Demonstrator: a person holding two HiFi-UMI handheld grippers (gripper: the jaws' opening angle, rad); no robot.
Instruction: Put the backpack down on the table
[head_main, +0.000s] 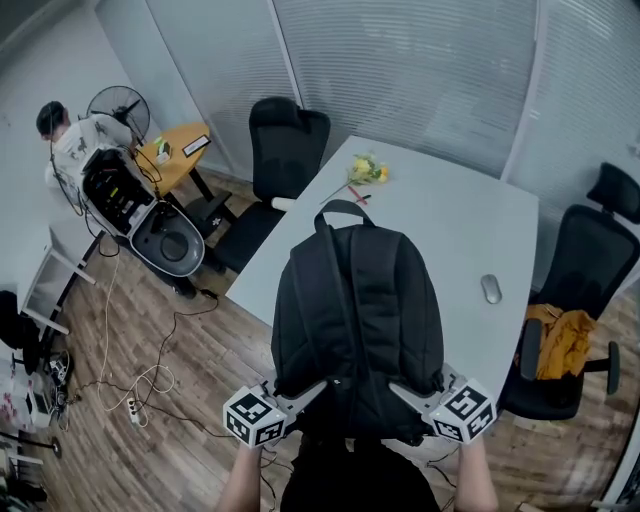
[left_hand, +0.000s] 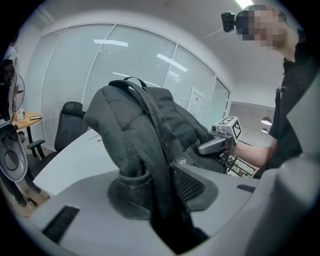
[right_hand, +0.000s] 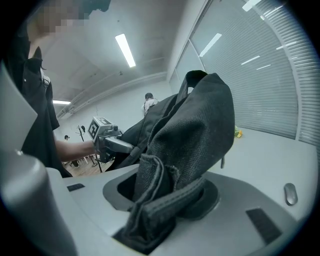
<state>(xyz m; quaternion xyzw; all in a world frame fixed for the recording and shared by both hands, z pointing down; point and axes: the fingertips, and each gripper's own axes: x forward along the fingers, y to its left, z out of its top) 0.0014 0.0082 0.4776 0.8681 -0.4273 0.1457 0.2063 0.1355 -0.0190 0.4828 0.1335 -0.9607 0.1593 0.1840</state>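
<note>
Left gripper (head_main: 316, 388), right gripper (head_main: 400, 391): backpack (head_main: 355, 290) grip

1. Ahead of my left gripper (head_main: 318, 388): a white table (head_main: 440, 230), with a blinds-covered glass wall (head_main: 420, 70) beyond.
2. Left of it: wood floor (head_main: 150, 330), black office chair (head_main: 285, 140), fan (head_main: 118, 103).
3. Right of my right gripper (head_main: 400, 392): second office chair (head_main: 590, 250).

black backpack (head_main: 358, 310), strap side up, over white table (head_main: 470, 220)
</note>
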